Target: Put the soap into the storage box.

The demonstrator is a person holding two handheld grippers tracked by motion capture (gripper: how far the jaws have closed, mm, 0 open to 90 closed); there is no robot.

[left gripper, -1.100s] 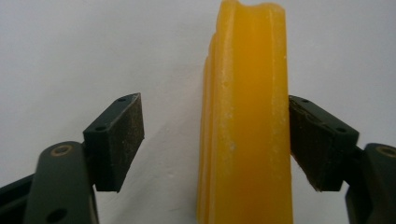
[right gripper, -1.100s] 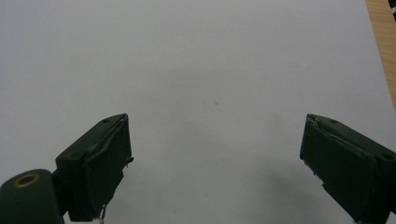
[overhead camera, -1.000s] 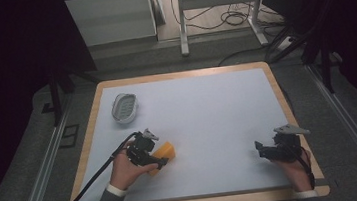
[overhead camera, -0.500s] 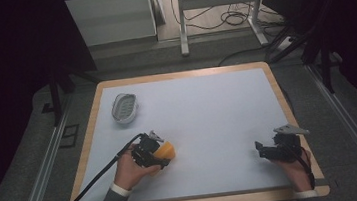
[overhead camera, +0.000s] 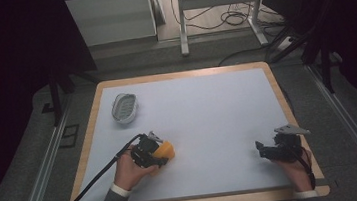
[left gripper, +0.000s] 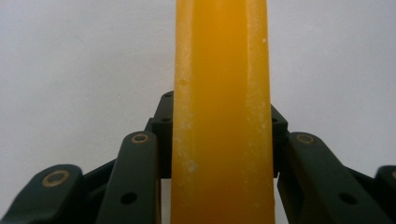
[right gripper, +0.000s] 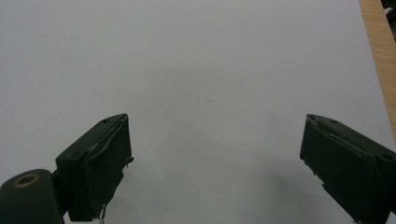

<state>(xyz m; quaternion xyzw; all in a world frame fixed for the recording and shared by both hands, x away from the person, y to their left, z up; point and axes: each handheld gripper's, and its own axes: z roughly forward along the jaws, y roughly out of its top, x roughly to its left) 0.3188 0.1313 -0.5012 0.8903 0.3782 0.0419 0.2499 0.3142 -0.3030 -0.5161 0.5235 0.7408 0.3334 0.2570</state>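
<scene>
An orange-yellow bar sits low over the white table top at the front left, and my left gripper is shut on it. In the left gripper view the bar stands upright between the two black jaws of the left gripper, which press on both of its sides. My right gripper rests at the front right of the table, held by a hand. The right gripper is open, its jaws wide apart over bare white surface with nothing between them.
A small grey oval dish with a ribbed inside lies at the back left of the table. The table has a wooden rim, close on the right of the right gripper. A black cable trails from the left gripper.
The left hand has turned a little and nudged the orange-yellow bar slightly, still gripping it. The right gripper has not moved.
</scene>
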